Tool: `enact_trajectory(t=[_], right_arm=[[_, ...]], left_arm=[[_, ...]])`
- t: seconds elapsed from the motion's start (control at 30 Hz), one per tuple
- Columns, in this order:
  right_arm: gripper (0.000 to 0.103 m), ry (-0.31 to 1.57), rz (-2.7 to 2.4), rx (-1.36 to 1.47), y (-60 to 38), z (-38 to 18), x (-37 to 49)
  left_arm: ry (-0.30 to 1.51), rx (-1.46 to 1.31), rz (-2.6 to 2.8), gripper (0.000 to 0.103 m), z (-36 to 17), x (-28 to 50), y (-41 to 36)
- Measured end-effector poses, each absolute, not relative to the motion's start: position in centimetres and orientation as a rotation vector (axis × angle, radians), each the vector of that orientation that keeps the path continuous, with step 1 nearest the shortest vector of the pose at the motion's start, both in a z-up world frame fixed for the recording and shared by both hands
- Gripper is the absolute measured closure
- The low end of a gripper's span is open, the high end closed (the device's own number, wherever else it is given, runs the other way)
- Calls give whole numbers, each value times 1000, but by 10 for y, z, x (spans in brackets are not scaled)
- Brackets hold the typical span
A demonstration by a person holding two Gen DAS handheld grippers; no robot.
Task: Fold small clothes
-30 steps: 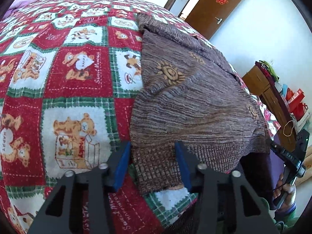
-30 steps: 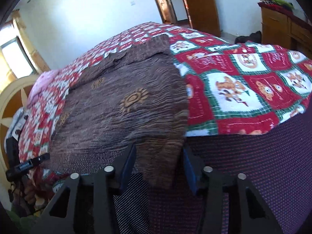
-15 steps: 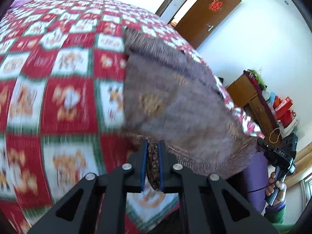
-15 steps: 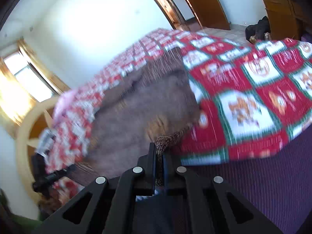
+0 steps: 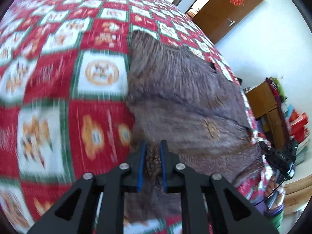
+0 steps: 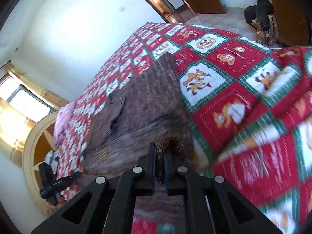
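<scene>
From my seat the biggest thing in both views is the bed, covered by a red, green and white patchwork quilt printed with bears; much of it is smeared by motion blur. On the quilt lies the brown knitted sweater, its far part flat toward the middle of the bed and its near part raised off the quilt and doubled over toward the far end, with a pale sun motif visible near the raised fold. In the right wrist view the same sweater runs from the middle of the bed toward the near edge, with a bare strip of quilt to either side.

My left gripper has its blue-padded jaws drawn narrow, with the ribbed hem at one near corner of the sweater pinched between them; the jaws have just eased apart a touch, yet the knit is clamped. My right gripper is closed almost fully on the other near corner of the hem, a thin fold of knit between its pads.

At the right edge of the left wrist view I see the other gripper and the hand carrying it, beside the bed's side edge. A brown door stands beyond the far corner of the bed.
</scene>
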State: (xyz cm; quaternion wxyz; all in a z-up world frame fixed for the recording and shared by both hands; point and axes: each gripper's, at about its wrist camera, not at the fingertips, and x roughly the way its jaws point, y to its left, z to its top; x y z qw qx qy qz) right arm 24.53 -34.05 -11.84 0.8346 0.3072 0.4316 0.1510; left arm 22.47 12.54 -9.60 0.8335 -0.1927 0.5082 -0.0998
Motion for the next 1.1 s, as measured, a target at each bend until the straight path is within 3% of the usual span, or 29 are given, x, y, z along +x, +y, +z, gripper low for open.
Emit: enact_trajectory(t=[0.07,0.1,0.13,0.2,0.23,0.53,0.77,0.9,0.93,0.97,1.0,1.1], right_arm=[[90,913,318,682,-342,-121,251],[82,903,323,700,-344,-121,252],[77,893,321,707,-345,-120,251],[53,869,298,699,-349,-115,246],[49,850,295,701,-351,-111,241],[48,737,303,683,-356,-81,190],[48,764,276,709,-353,-90,182],[48,749,265,736,-358,-87,170],[48,747,261,738,-359,-86,167],[48,749,256,740,-360,-87,164],[48,754,251,740,-362,-88,162],[48,764,237,738,-363,-92,156]], left_arm=[[1022,-325,-192,78,-81,226,127],[987,-271,-185,73,-72,225,128],[958,-229,-179,57,-66,222,130],[899,-140,-164,36,-57,215,136],[880,-102,-167,35,-56,210,138],[886,420,-287,35,-90,171,122],[846,515,-458,35,-99,188,80],[860,431,-511,35,-100,222,68],[881,392,-516,42,-102,231,69],[912,317,-539,56,-105,242,72],[937,255,-562,64,-106,242,74],[955,119,-560,73,-108,249,82]])
